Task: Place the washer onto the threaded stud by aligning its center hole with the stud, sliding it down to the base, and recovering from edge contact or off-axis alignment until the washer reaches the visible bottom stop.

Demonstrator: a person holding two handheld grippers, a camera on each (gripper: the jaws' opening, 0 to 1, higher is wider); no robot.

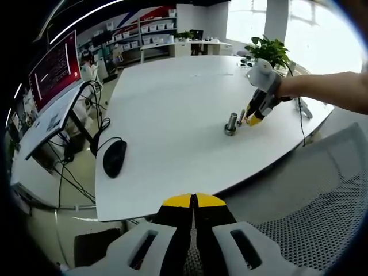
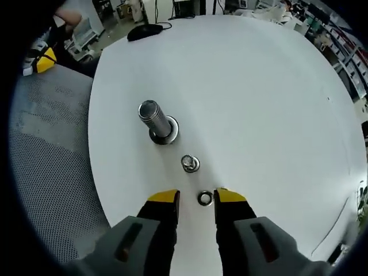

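The threaded stud (image 2: 154, 118) stands on its round base on the white table (image 2: 259, 86), leaning toward the upper left of the right gripper view. A small metal washer (image 2: 205, 198) lies flat on the table between the yellow tips of my right gripper (image 2: 196, 197), which is open around it without touching it. A second small metal ring or nut (image 2: 190, 164) lies between the washer and the stud. In the left gripper view the stud (image 1: 231, 122) is far off, with the right gripper (image 1: 257, 112) beside it. My left gripper (image 1: 194, 201) is shut on nothing, off the table's near edge.
A black mouse (image 1: 114, 158) with its cable lies near the table's left edge. A grey mesh chair (image 1: 322, 218) is at the table's near side. A person's arm (image 1: 328, 89) reaches in from the right. A potted plant (image 1: 269, 50) stands at the far edge.
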